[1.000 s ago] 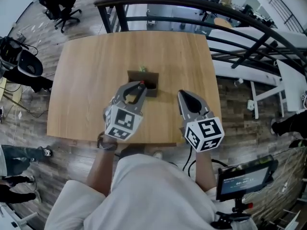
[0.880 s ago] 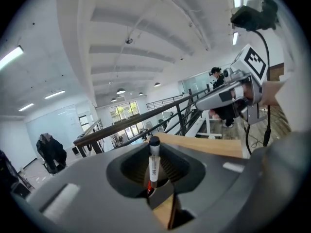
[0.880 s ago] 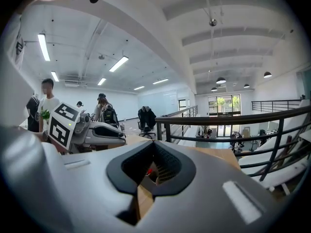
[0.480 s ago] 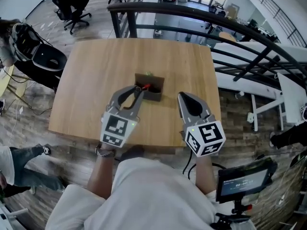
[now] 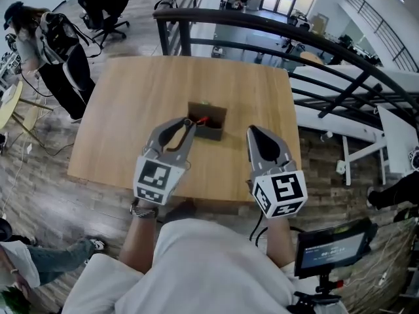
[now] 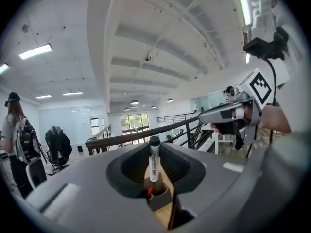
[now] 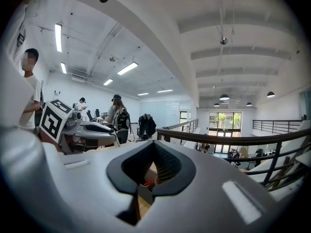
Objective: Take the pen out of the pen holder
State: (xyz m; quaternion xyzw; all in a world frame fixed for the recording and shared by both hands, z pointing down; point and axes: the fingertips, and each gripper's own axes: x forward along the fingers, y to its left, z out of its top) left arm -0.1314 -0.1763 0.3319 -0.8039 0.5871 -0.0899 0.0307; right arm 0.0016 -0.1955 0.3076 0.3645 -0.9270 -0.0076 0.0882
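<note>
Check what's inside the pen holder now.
A white pen with a black cap stands upright in the pen holder, something red beside its base. The holder's walls hide the bottom and the pen's tip.

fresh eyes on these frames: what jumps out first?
The white, black-capped pen standing upright between the left gripper's jaws, at the dark pen holder mid-table. Next, the right gripper held shut and empty beside the holder, and the black railing beyond the table's far edge.
</note>
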